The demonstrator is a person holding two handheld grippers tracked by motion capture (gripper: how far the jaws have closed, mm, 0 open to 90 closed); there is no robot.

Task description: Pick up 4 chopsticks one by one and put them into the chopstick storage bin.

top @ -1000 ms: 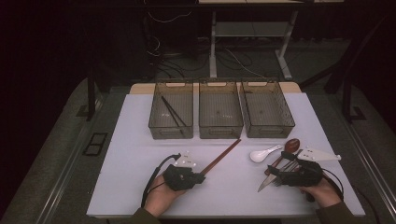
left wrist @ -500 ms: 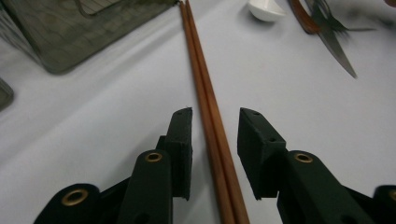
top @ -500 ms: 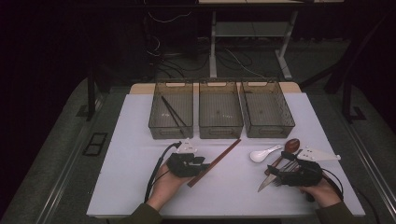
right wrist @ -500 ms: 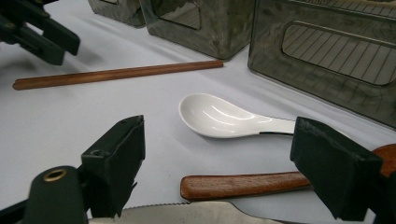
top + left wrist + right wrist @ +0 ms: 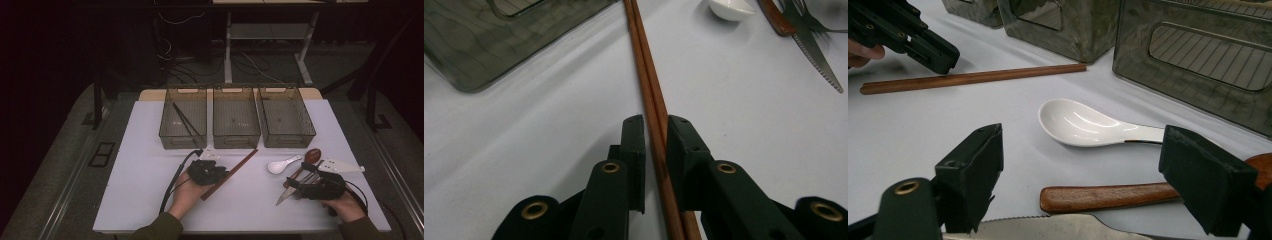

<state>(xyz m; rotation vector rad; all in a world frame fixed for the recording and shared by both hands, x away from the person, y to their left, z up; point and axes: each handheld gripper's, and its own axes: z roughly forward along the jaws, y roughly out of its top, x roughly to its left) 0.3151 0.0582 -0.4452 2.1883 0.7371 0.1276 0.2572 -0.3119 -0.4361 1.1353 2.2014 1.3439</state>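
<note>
A pair of brown chopsticks [image 5: 235, 167] lies slantwise on the white table [image 5: 150, 200], in front of the bins. My left gripper [image 5: 221, 175] has just been closing and now stands shut on them. In the left gripper view the chopsticks [image 5: 641, 55] run between the two jaws of that gripper [image 5: 655, 122], and the pads touch both sides. At the right, my right gripper [image 5: 292, 185] rests open over a knife [image 5: 284, 196] and a wooden-handled spoon [image 5: 312, 155]. Its wide jaws [image 5: 1080, 135] frame a white spoon [image 5: 1083, 125] and the wooden handle [image 5: 1108, 196], holding neither.
Three clear grey bins [image 5: 183, 137] [image 5: 236, 137] [image 5: 287, 136] stand in a row at the back; the left one holds black chopsticks [image 5: 184, 119]. A flat white utensil [image 5: 342, 166] lies at the far right. A fork [image 5: 809, 20] lies by the knife [image 5: 819, 55].
The left hand has moved right, onto the brown chopsticks, and its jaws now straddle them. The right hand and the cutlery near it have kept still.
</note>
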